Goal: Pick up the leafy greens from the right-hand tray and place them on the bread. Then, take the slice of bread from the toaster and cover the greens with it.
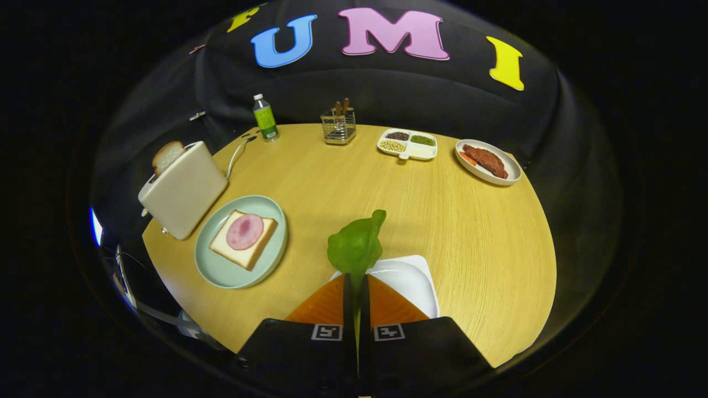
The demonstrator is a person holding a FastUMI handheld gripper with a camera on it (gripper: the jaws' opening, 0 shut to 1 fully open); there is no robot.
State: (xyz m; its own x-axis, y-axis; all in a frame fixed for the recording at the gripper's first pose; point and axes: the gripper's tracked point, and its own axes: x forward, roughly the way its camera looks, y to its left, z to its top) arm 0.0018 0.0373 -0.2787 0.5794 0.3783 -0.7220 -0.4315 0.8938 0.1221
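My gripper (354,278) is shut on the leafy greens (357,244), whose stem is pinched between the orange fingers (326,304) while the leaf sticks up ahead of them, lifted above the white tray (412,279). To the left lies a pale green plate (221,271) holding a slice of bread (260,249) topped with a round pink ham slice (244,231). Behind that plate stands a white toaster (185,190) with another bread slice (167,156) poking out of its slot.
On the round wooden table (470,232), at the far side: a green bottle (265,118), a wire utensil holder (338,126), a divided dish of beans (408,143) and a plate of meat (488,161). The toaster's cord (238,152) runs toward the bottle.
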